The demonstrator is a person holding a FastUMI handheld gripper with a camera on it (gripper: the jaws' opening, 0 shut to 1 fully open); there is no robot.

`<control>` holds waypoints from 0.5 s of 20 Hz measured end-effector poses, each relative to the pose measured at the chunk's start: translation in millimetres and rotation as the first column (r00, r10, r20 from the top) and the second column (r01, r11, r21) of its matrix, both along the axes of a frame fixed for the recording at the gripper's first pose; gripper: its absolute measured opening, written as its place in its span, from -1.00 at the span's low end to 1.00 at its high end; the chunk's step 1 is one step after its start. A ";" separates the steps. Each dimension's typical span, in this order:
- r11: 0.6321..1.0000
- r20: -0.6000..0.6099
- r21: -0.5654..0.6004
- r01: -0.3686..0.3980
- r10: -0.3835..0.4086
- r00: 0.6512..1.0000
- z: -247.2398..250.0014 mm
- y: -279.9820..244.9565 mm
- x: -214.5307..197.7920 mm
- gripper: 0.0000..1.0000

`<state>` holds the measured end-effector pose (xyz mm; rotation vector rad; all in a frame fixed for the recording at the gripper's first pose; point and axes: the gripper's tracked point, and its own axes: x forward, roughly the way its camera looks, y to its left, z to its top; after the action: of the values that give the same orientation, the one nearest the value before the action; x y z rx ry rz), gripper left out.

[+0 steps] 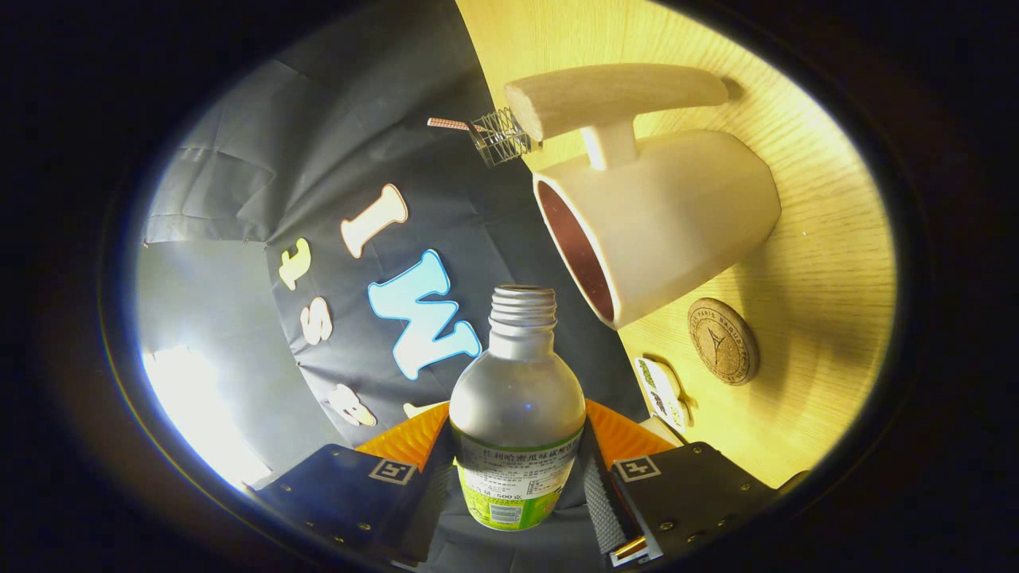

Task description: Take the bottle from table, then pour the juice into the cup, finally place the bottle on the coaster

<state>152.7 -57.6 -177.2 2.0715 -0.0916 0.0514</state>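
Note:
My gripper is shut on a clear plastic bottle with a green label, one finger pressing each side of its lower body. The bottle's cap is off and its threaded neck points straight ahead of the fingers. The view is rolled, so the wooden table stands to the right. A white cup with a dark inside and a pale wooden handle stands on that table, its mouth just beyond and beside the bottle's neck. A round cork coaster lies on the table next to the cup's base.
A small printed card lies at the table's edge near the coaster. A little wire basket on a thin stick sits past the cup's handle. The booth's dark cloth wall is behind the bottle.

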 end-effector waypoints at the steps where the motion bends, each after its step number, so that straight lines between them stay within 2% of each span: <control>1: 1.000 0.000 -0.007 -0.003 0.003 1.000 0.1 0.2 0.1 0.50; 10: 0.972 -0.090 -0.226 -0.067 0.048 0.995 -17.8 8.9 5.1 0.50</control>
<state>157.8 -48.7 -195.0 1.8423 0.0251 0.0098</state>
